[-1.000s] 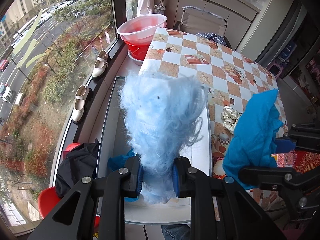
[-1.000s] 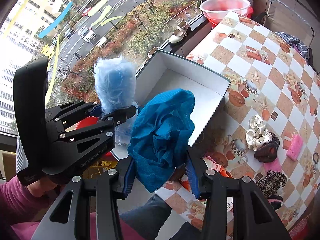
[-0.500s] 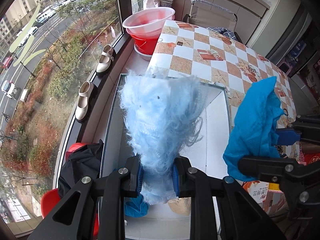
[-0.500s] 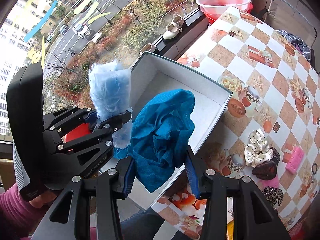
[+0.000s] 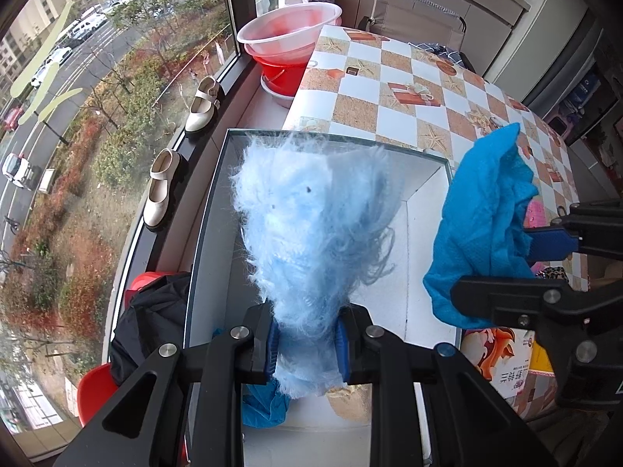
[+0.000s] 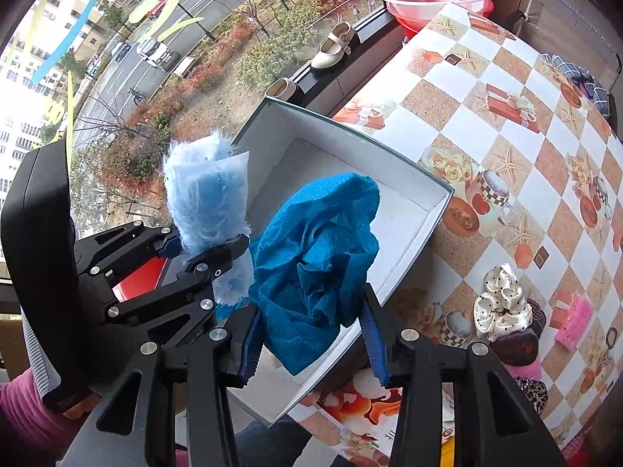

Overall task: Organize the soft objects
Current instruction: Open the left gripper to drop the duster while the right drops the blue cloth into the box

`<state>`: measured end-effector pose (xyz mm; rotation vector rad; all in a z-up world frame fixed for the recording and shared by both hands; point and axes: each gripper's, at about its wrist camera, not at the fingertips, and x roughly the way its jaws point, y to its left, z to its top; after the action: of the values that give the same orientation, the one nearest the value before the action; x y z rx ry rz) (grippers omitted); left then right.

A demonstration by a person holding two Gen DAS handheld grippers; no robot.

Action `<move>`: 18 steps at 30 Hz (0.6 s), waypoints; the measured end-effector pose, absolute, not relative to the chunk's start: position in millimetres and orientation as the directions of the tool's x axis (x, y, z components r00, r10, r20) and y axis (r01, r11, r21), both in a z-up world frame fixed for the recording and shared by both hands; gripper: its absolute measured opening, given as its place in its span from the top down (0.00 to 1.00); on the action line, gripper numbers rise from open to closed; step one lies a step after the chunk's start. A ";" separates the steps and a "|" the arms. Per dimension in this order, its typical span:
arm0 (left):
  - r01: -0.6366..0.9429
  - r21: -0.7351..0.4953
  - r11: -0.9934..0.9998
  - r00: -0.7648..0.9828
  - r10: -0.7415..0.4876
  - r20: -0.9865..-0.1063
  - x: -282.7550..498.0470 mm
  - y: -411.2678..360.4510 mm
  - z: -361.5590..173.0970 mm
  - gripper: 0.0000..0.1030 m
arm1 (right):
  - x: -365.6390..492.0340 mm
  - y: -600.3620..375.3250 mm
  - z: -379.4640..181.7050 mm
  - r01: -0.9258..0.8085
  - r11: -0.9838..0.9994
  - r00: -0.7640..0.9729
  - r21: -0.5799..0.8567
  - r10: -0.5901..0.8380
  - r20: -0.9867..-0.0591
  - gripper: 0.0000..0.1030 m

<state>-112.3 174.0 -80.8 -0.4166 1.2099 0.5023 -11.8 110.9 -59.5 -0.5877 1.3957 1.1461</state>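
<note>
I have the left gripper (image 5: pixel 307 344) clamped on a pale blue fluffy bundle (image 5: pixel 315 233), which rises out from between its blue pads. My right gripper (image 6: pixel 311 342) pinches a crumpled teal cloth (image 6: pixel 319 260) (its folds bulge above the fingers). Both point steeply down over the white box (image 6: pixel 409 202), which lies just beyond the fingertips. To the right gripper's right, a cream polka-dot scrunchie (image 6: pixel 502 303) sits on the checkered tablecloth (image 6: pixel 486 124).

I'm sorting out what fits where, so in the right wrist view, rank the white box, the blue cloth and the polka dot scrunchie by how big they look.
1. white box
2. blue cloth, though nearness to the camera enlarges it
3. polka dot scrunchie
</note>
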 end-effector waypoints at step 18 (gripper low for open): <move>-0.568 -0.244 0.786 0.346 -0.041 -0.937 -108.4 175.2 -82.3 0.11 | 21.0 92.5 -46.5 -0.805 0.507 -0.168 0.308 0.303 -0.938 0.01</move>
<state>-108.4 175.2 -82.3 -0.6045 1.1828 0.3705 21.0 92.5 -46.5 -0.4705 1.4202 1.0439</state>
